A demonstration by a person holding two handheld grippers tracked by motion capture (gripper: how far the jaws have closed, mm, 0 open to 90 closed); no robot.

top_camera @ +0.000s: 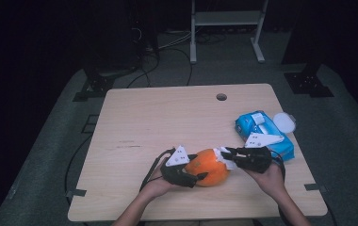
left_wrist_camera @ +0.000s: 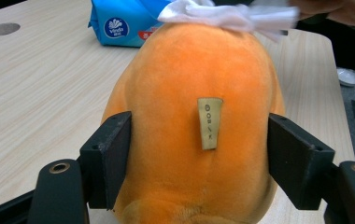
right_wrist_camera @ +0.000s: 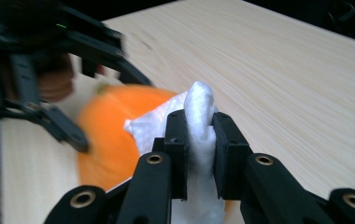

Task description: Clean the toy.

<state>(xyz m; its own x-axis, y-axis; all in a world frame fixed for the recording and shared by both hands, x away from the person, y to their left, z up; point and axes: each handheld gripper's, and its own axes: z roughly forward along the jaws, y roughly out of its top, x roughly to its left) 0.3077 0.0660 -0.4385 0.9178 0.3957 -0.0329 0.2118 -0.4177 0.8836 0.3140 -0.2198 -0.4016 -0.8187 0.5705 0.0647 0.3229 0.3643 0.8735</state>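
Near the desk's front edge, we steady the orange plush toy point(top_camera: 209, 167) between the left tongs point(left_wrist_camera: 199, 154), keeping the right tongs point(right_wrist_camera: 199, 154) clamped on the white tissue point(right_wrist_camera: 199, 126) while wiping gently.

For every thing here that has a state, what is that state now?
Orange plush toy: on the table, between the left jaws.
Left hand-held gripper: jaws around the toy; contact unclear.
Right hand-held gripper: shut on the white wipe, pressed on the toy.
Blue wipes pack: lying flat, flap seems open.
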